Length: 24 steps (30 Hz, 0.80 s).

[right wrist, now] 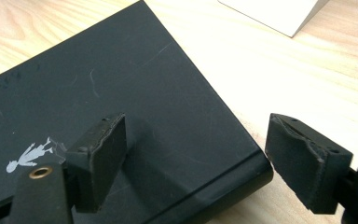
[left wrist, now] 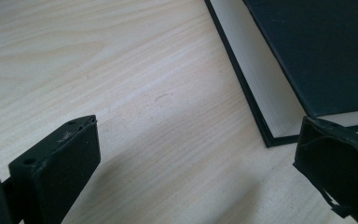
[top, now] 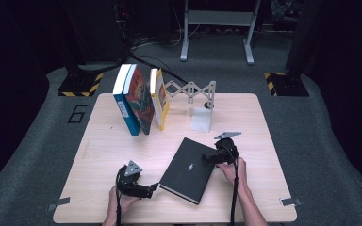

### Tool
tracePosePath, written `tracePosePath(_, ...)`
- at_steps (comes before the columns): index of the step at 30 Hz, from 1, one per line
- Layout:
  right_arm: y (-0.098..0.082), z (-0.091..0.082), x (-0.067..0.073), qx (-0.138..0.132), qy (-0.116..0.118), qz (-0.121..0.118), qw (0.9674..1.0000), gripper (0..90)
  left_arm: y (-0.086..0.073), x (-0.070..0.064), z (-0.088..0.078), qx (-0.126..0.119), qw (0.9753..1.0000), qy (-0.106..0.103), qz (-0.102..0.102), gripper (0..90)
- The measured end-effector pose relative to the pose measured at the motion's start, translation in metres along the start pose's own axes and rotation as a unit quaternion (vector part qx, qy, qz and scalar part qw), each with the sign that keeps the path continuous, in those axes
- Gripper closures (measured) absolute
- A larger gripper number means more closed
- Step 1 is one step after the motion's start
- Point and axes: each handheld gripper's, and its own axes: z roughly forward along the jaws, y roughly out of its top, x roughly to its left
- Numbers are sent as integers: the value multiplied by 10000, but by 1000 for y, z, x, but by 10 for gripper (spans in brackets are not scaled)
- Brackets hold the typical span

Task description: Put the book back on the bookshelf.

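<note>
Left tool [top: 154,187]: low over the tabletop [top: 103,150], jaws spread wide with bare wood between them, tips just beside the near corner of the black book [top: 188,169]. Black book: lies flat, closed, near the front middle of the tabletop, set at an angle. Right tool [top: 206,158]: jaws apart, straddling the book's far corner, one over the cover, one past the spine edge; pads not pressing, nothing gripped. Three upright books [top: 139,99] lean together at the back left.
</note>
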Motion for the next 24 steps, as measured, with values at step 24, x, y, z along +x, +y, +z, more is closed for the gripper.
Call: tracePosePath(24,-15,-15,-4,-62,37,51,10000,296,16,-2,19,125,9997,58,202,1)
